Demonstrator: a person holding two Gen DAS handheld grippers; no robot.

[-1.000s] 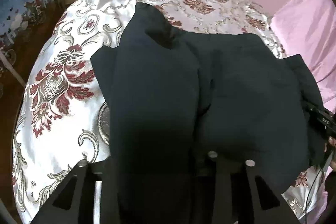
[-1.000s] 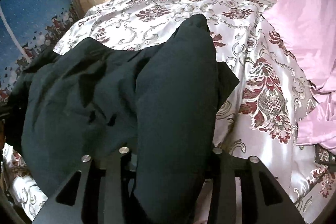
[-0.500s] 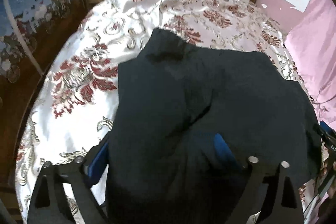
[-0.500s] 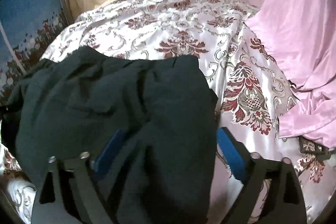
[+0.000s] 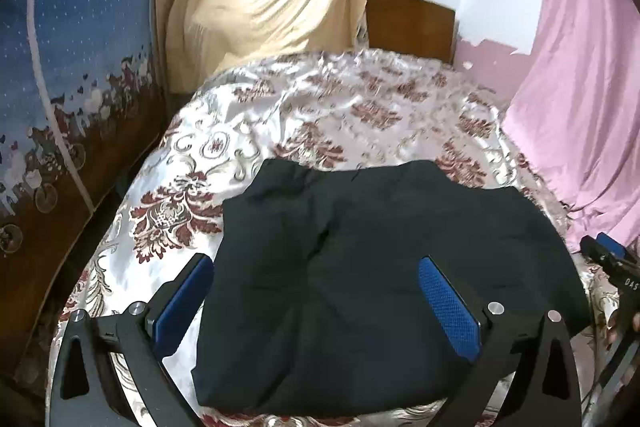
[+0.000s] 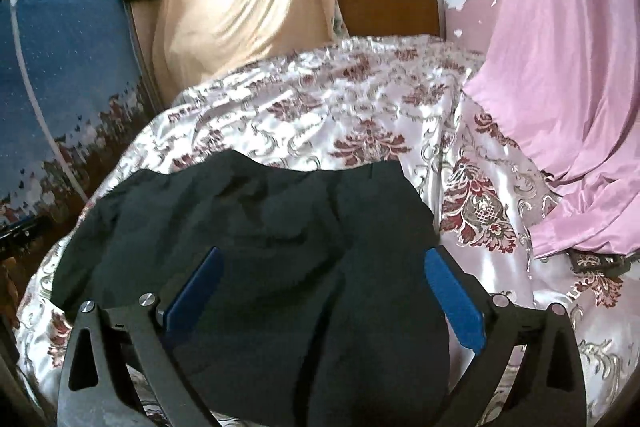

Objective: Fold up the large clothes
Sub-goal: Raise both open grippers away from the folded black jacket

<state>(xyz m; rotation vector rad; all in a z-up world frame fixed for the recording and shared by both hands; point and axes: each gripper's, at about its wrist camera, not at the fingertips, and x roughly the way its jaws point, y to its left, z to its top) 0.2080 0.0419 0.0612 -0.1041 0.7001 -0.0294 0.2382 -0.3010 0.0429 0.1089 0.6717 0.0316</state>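
Now both jaws opening, left hand-held gripper (image 5: pixel 316 291) and right hand-held gripper (image 6: pixel 324 283) empty above folded black garment (image 5: pixel 380 267).

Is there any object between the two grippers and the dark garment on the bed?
Nothing visible. The dark garment lies folded directly under the left gripper and right gripper; the jaws of both are opening, free of the cloth.

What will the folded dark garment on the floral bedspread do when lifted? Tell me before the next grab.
The folded dark fabric garment will probably flop and sag, since it lies in soft creases and rounded folds. Its layers may slide apart, being only loosely stacked. On the shiny satin floral bedspread it would likely slip easily if pushed.
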